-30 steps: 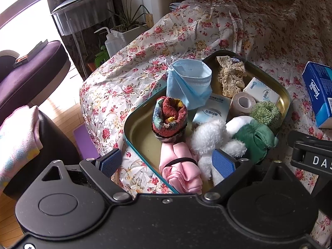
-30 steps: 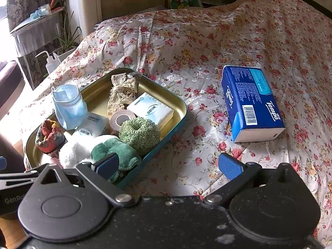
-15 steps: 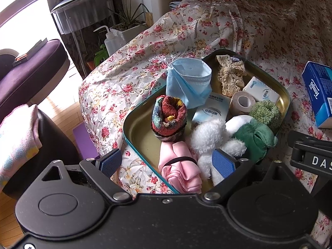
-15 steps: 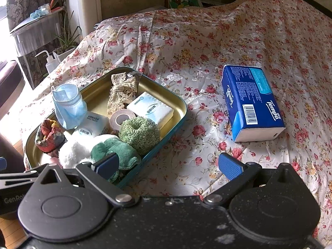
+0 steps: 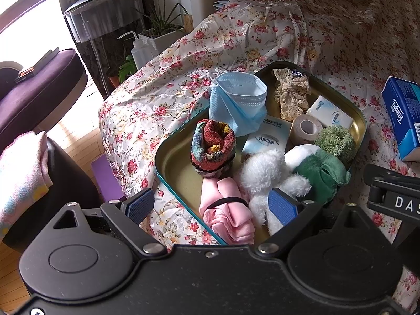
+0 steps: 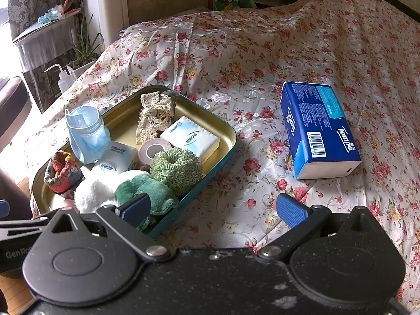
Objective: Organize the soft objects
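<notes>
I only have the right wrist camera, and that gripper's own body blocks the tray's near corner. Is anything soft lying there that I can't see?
Observer: Yes. A folded pink cloth, cinched by a black elastic band, lies in the near corner of the teal-rimmed gold metal tray, beside the white plush toy.
Operator: Is the left gripper holding anything?
Observer: No. The left gripper is open, with nothing between its blue pads.
Operator: Is anything soft off the bed on that side?
Observer: A pink patterned towel is draped over a dark chair at the left edge of the left wrist view.
</notes>
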Demonstrator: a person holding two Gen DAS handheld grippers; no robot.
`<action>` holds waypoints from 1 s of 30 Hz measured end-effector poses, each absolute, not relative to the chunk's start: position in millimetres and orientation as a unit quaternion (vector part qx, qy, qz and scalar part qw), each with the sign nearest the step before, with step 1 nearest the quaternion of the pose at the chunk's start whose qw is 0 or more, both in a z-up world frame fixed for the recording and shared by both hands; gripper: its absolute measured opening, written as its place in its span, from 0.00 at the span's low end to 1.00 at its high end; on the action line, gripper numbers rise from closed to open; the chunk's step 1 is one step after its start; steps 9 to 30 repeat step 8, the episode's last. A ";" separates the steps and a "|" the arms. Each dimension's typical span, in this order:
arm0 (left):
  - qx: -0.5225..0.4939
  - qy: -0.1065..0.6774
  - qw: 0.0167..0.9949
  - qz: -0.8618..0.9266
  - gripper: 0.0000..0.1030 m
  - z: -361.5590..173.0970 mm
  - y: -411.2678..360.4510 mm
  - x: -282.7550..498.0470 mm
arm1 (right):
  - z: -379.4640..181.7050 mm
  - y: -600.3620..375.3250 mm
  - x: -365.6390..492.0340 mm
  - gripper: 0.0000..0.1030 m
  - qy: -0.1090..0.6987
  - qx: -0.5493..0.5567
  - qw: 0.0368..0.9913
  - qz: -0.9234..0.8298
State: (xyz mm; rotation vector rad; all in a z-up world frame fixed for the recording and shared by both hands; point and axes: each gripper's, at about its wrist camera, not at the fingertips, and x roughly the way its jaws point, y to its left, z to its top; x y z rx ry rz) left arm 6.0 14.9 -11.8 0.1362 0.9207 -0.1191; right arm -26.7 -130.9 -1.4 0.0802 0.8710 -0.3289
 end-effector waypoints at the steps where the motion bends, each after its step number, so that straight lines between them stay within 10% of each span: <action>1: 0.065 0.444 0.892 -0.058 0.89 -11.6 14.8 6.3 | -1.5 -130.7 -26.6 0.99 0.420 0.039 0.893 -0.159; 30: 0.066 0.444 0.892 -0.058 0.89 -11.9 13.5 5.9 | -1.6 -130.8 -26.7 0.99 0.420 0.039 0.893 -0.159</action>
